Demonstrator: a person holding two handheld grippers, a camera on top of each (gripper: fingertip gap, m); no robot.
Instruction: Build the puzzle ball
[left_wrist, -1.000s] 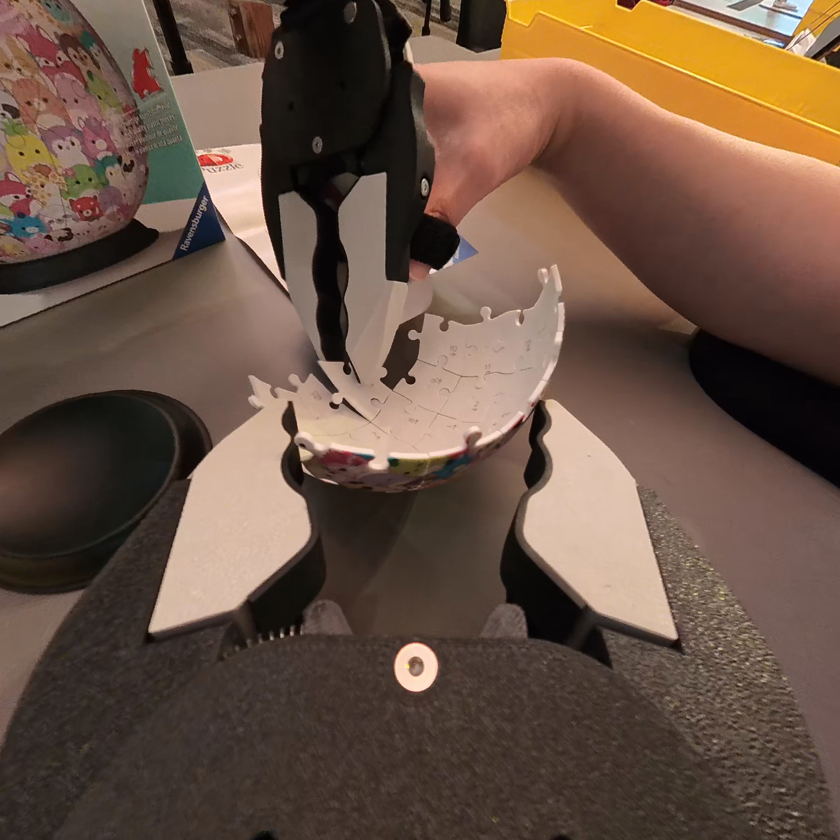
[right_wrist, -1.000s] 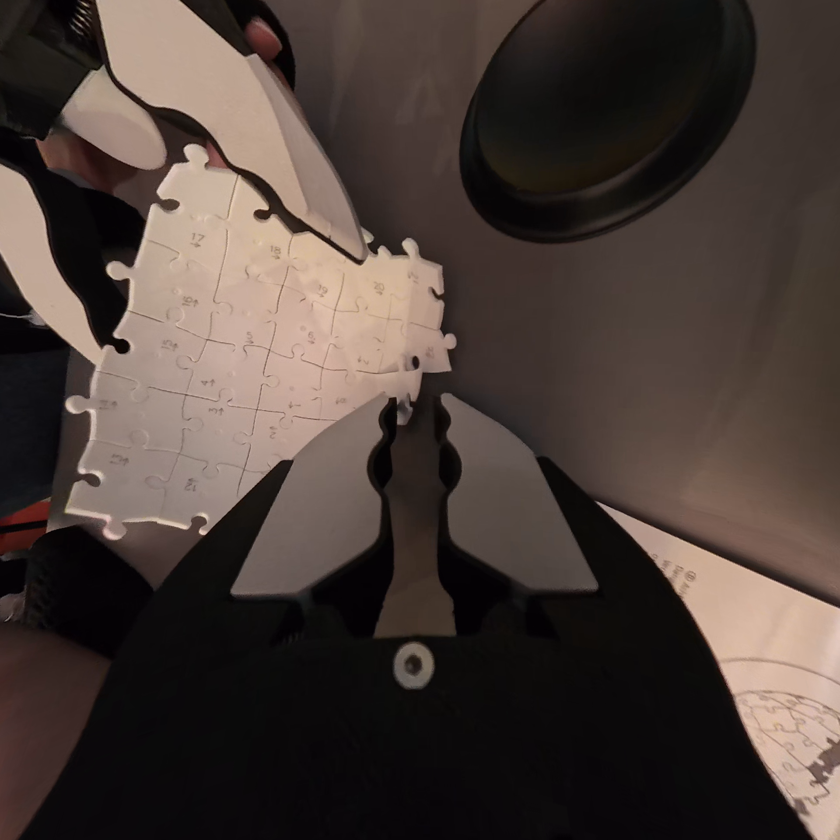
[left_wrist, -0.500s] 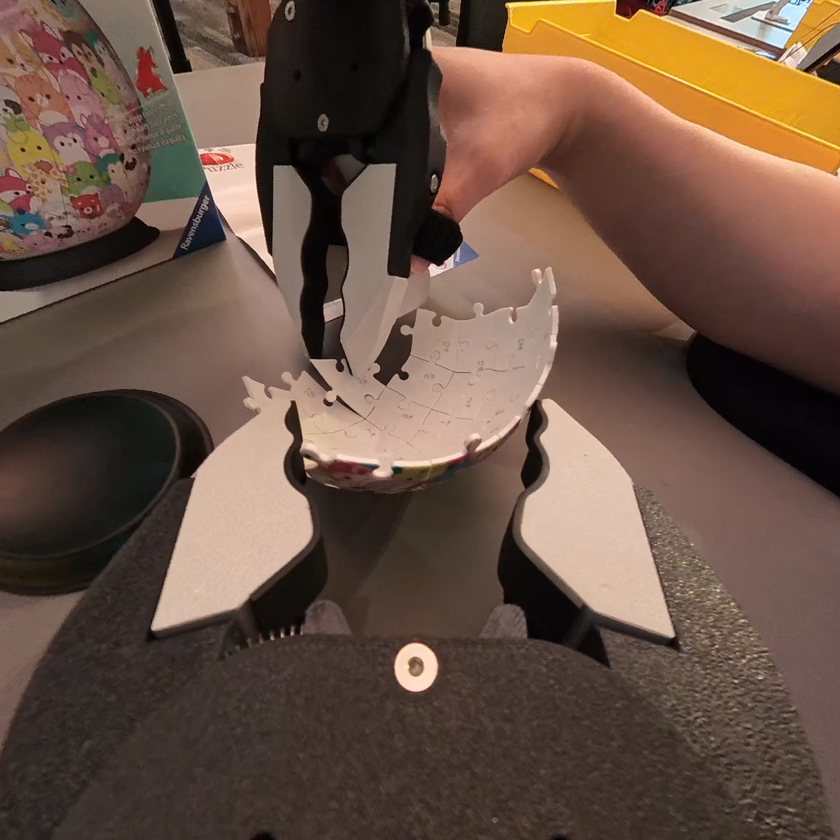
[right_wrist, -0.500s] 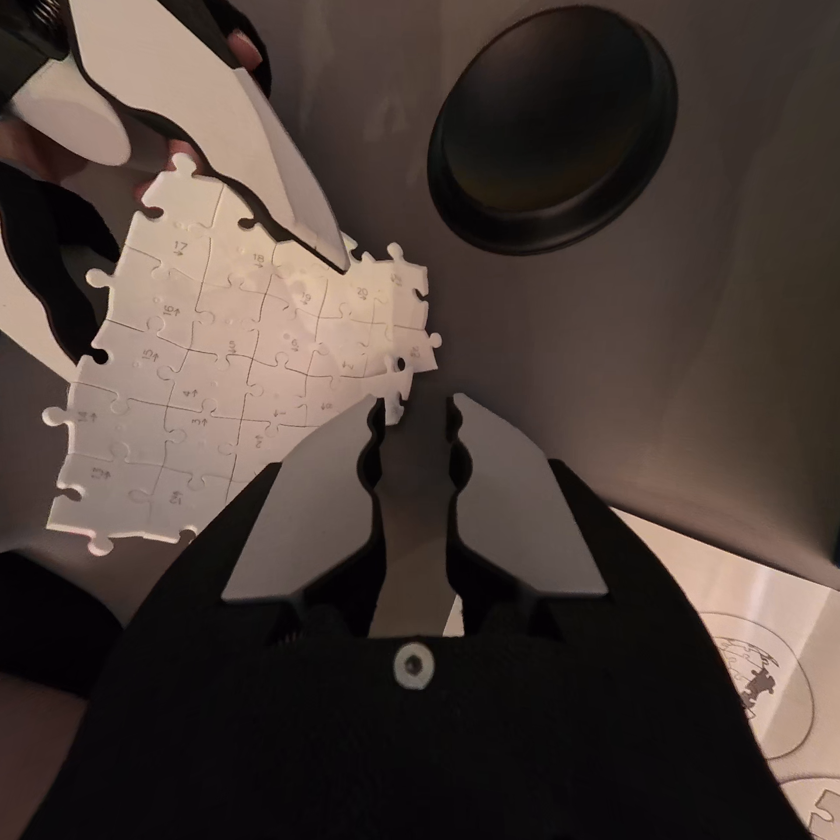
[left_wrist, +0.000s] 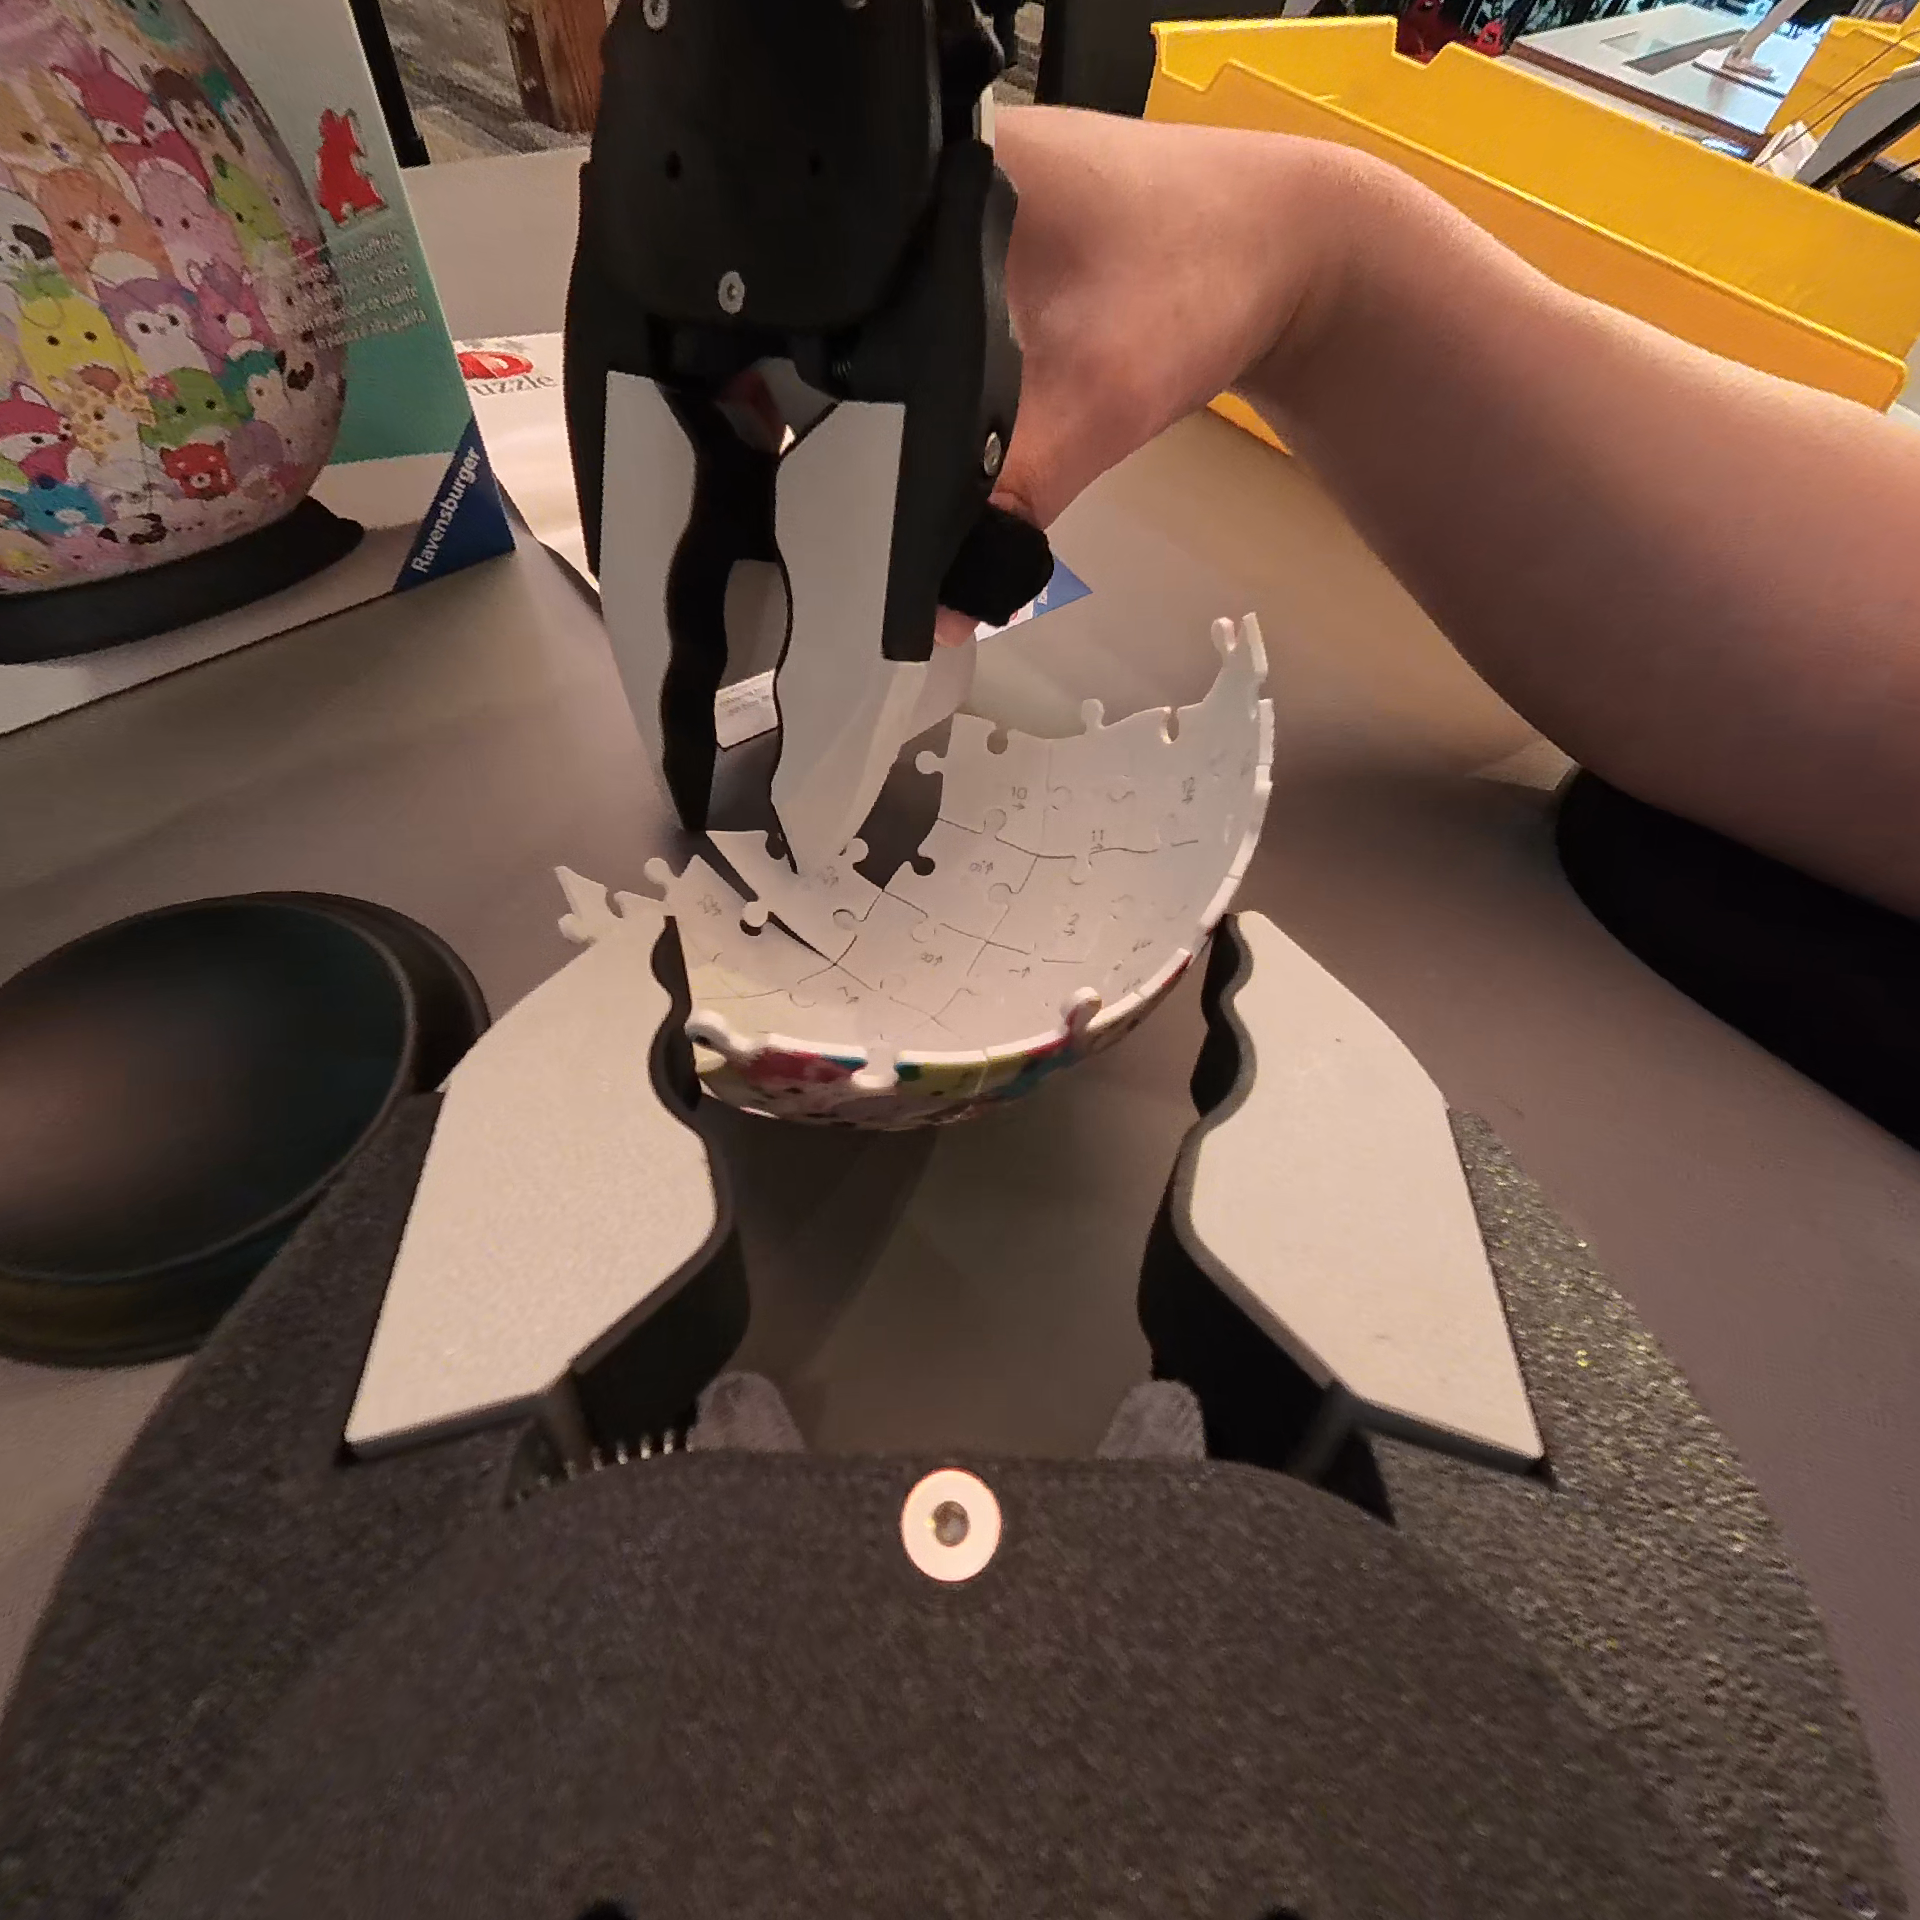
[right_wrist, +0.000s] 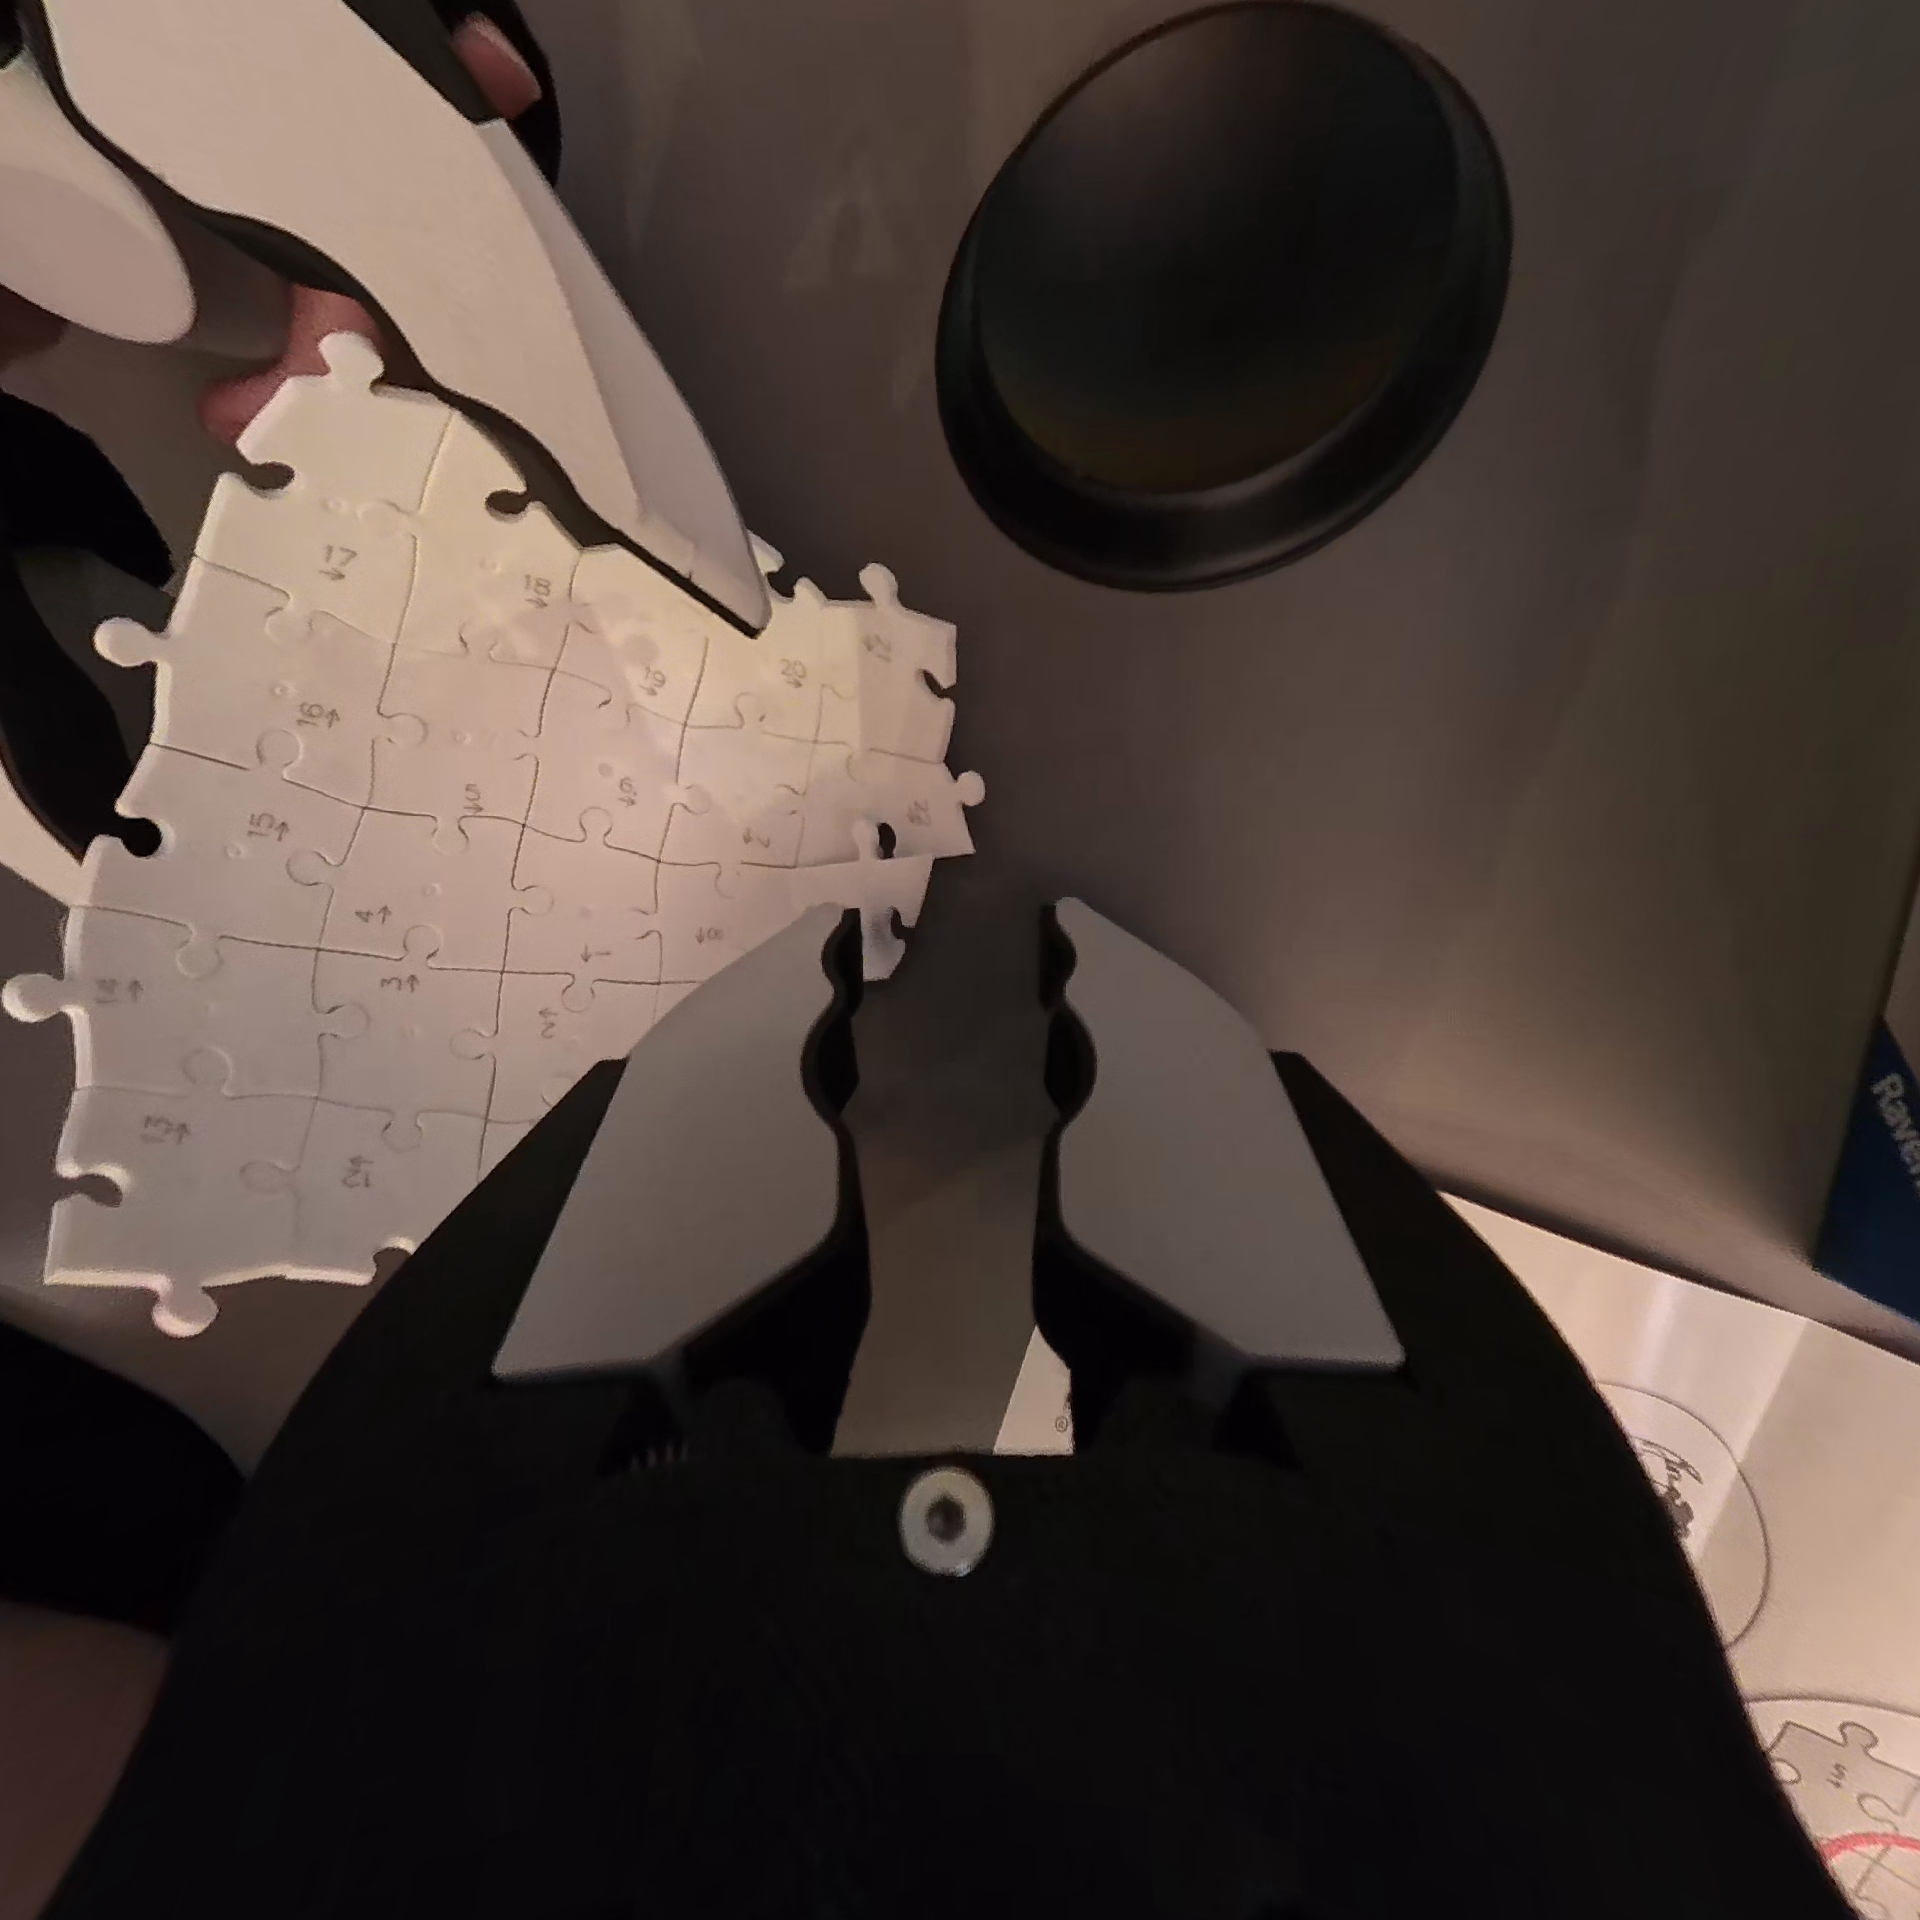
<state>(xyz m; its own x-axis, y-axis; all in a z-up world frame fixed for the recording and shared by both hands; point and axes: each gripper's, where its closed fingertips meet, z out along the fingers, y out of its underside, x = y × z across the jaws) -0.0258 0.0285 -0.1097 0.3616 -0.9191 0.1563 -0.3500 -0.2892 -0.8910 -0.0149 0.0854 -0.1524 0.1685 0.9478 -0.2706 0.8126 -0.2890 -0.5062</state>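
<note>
A: Sitting on the grey desk (left_wrist: 1455, 1039), the half-built puzzle shell (left_wrist: 1039, 914) is cupped between the left claw (left_wrist: 940, 977) fingers, white inside up, colours underneath.

B: Left claw state?

A: Spread wide, one finger either side of the shell; whether they touch it is unclear.

B: Right claw (right_wrist: 951, 914)?

A: Pointing down over the shell's far-left rim, fingers parted with a gap, nothing held. In the right wrist view its left fingertip overlaps a loose-looking tab at the shell edge.

B: Anything else?

A: Black round stand (left_wrist: 197, 1101) left of the shell, puzzle box (left_wrist: 208, 312) behind it, paper sheet (right_wrist: 1714, 1507) near the box, yellow bin (left_wrist: 1558, 187) far right.
</note>
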